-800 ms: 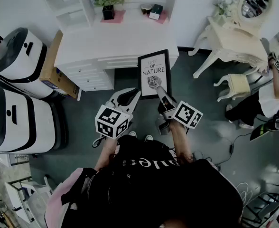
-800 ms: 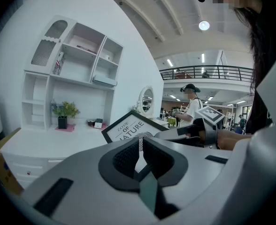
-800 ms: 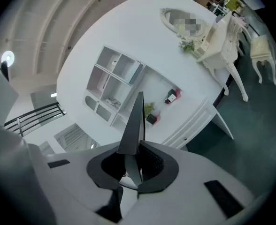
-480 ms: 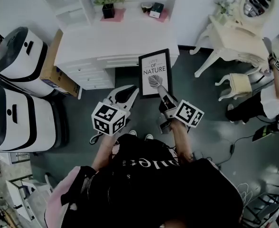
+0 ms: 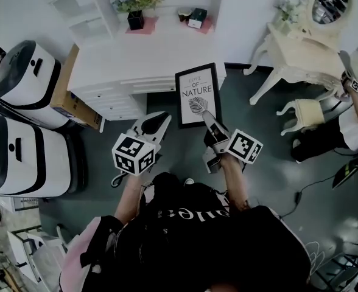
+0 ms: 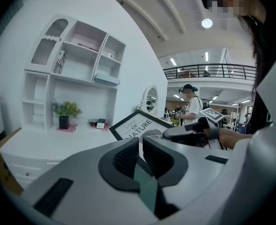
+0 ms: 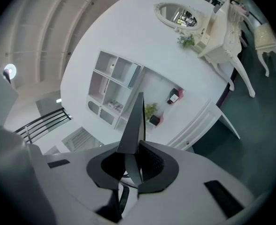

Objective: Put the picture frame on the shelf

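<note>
white desk (image 5: 142, 53) beyond; right gripper (image 5: 206, 117) clamps picture frame (image 5: 197, 90) at lower edge.

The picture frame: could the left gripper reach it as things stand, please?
Probably yes. The left gripper hangs beside the lower left corner of the picture frame, nothing between them; the right gripper holds only the bottom edge. The left jaws are shut and would need opening.

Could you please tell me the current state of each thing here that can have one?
picture frame: clamped at its lower edge, print facing up, not yet on the shelf.
right hand-held gripper: shut on the picture frame.
left hand-held gripper: shut, nothing between its jaws.
desk drawers: closed.
potted plant: upright on the desk.
</note>
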`<control>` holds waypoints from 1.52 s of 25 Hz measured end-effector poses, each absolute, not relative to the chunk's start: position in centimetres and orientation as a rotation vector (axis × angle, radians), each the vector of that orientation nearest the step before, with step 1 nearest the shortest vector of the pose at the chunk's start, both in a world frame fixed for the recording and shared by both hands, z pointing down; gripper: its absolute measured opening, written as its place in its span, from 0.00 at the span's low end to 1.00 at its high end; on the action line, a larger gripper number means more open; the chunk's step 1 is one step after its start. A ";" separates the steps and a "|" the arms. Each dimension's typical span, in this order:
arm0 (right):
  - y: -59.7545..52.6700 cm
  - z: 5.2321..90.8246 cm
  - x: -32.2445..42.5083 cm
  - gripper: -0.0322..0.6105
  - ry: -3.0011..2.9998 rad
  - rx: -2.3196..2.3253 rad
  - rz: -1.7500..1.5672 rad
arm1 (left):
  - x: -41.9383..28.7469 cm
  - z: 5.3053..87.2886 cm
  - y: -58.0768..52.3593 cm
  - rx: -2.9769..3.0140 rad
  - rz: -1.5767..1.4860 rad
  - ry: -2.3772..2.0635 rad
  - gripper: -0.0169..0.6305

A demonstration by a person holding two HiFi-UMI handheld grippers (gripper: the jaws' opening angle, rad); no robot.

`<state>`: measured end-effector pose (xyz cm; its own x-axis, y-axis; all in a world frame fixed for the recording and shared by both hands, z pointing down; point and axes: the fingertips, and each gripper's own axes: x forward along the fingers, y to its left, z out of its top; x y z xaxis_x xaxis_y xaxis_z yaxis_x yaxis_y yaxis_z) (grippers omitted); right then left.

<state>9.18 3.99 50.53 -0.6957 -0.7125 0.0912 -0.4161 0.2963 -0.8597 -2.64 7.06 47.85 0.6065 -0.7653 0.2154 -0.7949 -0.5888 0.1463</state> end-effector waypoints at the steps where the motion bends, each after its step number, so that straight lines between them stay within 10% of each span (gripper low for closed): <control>1: 3.6 50.4 9.5 0.16 2.277 -1.015 -1.345 | -2.4 47.8 6.8 2.603 0.191 -1.291 0.08; 38: -25.6 43.1 7.0 0.16 2.243 -1.058 -1.090 | -6.9 43.8 -24.1 2.784 0.127 -1.085 0.08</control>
<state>6.99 -25.63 43.08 -0.6167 -0.7858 -0.0472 -0.4483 0.3999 -0.7995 -6.93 -24.15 43.82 0.7348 -0.6650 0.1335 -0.6779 -0.7270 0.1095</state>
